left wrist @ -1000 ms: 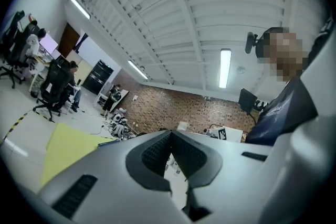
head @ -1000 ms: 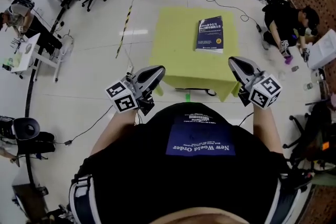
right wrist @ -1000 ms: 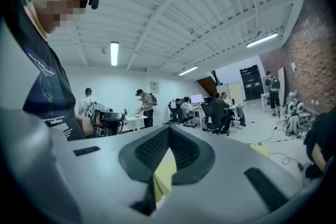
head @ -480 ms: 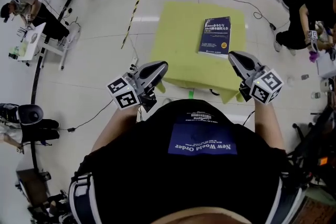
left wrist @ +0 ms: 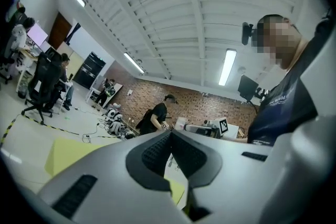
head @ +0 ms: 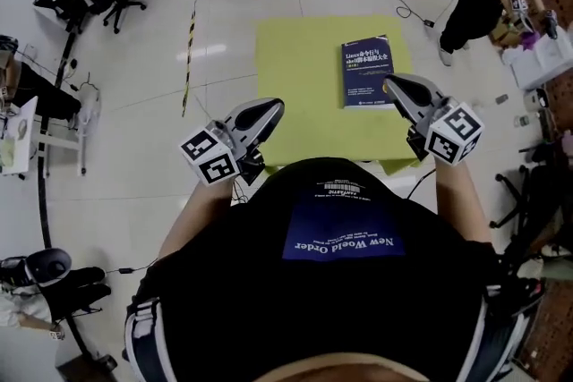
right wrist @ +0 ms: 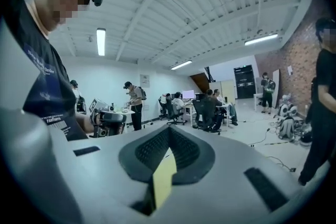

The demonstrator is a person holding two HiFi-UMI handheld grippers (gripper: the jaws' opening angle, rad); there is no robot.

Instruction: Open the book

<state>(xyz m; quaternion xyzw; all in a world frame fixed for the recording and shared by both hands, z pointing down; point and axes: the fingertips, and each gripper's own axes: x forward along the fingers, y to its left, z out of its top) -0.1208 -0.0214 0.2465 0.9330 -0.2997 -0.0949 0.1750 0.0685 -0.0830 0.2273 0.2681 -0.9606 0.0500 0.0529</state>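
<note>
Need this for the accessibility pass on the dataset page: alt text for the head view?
A closed blue book lies on a yellow-green table, seen from above. The left hand-held gripper and right hand-held gripper, both shut and empty, are held above the table's near edge.

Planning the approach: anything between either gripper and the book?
Nothing visible. The closed book lies alone on the yellow table; only bare tabletop separates it from the left gripper, and the right gripper appears beside its near right corner.
</note>
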